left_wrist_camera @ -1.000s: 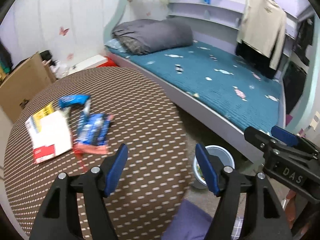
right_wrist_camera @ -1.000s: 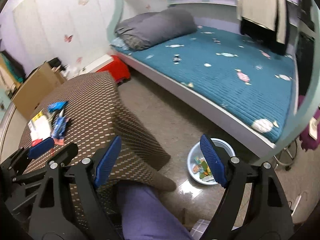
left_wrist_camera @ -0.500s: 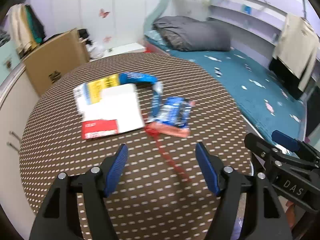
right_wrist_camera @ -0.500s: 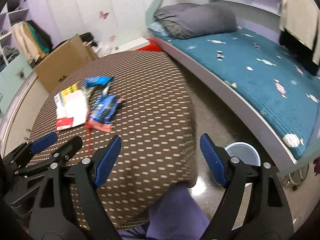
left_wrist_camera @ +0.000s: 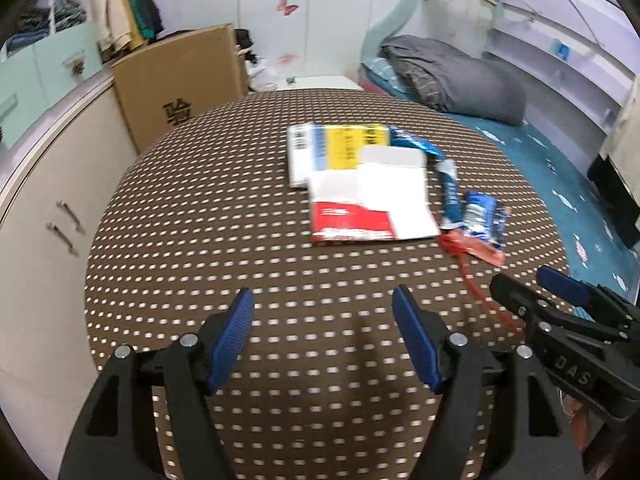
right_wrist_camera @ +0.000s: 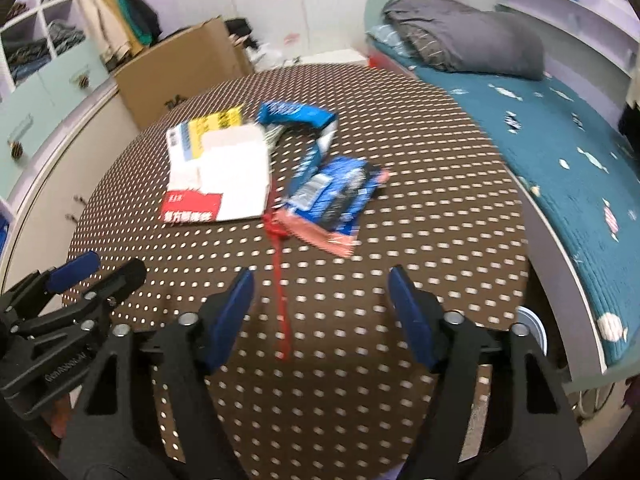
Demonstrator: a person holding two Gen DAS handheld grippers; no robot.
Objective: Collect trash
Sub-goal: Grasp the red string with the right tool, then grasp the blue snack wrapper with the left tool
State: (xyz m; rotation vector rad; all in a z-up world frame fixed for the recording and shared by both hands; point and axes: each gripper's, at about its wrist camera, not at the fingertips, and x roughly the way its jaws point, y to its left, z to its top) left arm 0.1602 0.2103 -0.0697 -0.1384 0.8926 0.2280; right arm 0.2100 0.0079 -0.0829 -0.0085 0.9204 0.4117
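Note:
Trash lies on a round table with a brown dotted cloth (left_wrist_camera: 240, 240). A flattened white and red carton (left_wrist_camera: 372, 204) overlaps a yellow and blue one (left_wrist_camera: 340, 152). Beside them lie a blue wrapper (right_wrist_camera: 336, 192), a second blue wrapper (right_wrist_camera: 296, 114) and a red strip (right_wrist_camera: 280, 280). My left gripper (left_wrist_camera: 322, 340) is open and empty above the near table edge. My right gripper (right_wrist_camera: 320, 316) is open and empty, just short of the red strip; it also shows in the left wrist view (left_wrist_camera: 560, 312).
A cardboard box (left_wrist_camera: 176, 80) stands behind the table. A cabinet (left_wrist_camera: 44, 184) runs along the left. A bed with a teal cover (right_wrist_camera: 560, 152) and grey bedding (right_wrist_camera: 468, 40) lies to the right. A basin's rim (right_wrist_camera: 532, 320) shows on the floor by the bed.
Both grippers swung left from the bed and the floor basin toward the table. The trash now lies ahead of both, closer. Both stayed open.

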